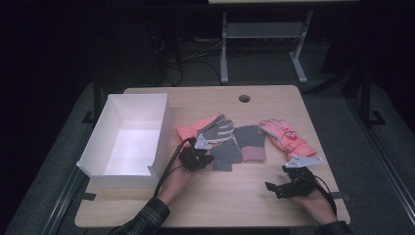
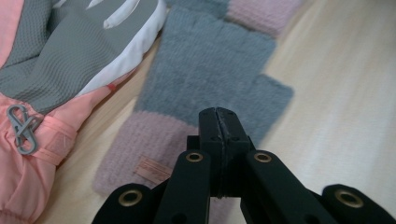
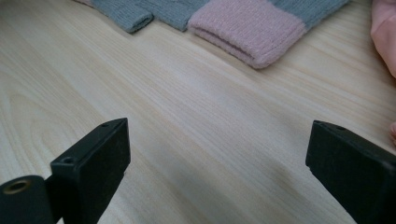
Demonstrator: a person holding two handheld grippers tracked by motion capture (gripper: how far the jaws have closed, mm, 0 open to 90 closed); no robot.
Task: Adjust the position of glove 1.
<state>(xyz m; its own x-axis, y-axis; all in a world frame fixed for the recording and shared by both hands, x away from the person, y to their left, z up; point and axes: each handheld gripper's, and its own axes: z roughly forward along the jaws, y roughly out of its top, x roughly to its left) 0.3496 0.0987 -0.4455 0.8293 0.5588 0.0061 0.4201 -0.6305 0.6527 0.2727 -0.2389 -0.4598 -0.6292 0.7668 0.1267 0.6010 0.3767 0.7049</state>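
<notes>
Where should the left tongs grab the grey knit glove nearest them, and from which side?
Probably the pink cuff of the grey knit glove: it is the thick end nearest the left tongs, which are shut above it. Come from the cuff side, away from the orange ski glove.

- Left gripper point(image 1: 195, 157) reaches in from the lower left, its forearm in a plaid sleeve point(image 1: 147, 218) angled up and to the right.
- In the left gripper view its black jaws are pressed flat together, tip to tip.
- Right gripper point(image 1: 288, 185) sits low at the right, hand point(image 1: 318, 205) behind it, pointing left.
- Its jaws stand wide apart, nothing between them.
</notes>
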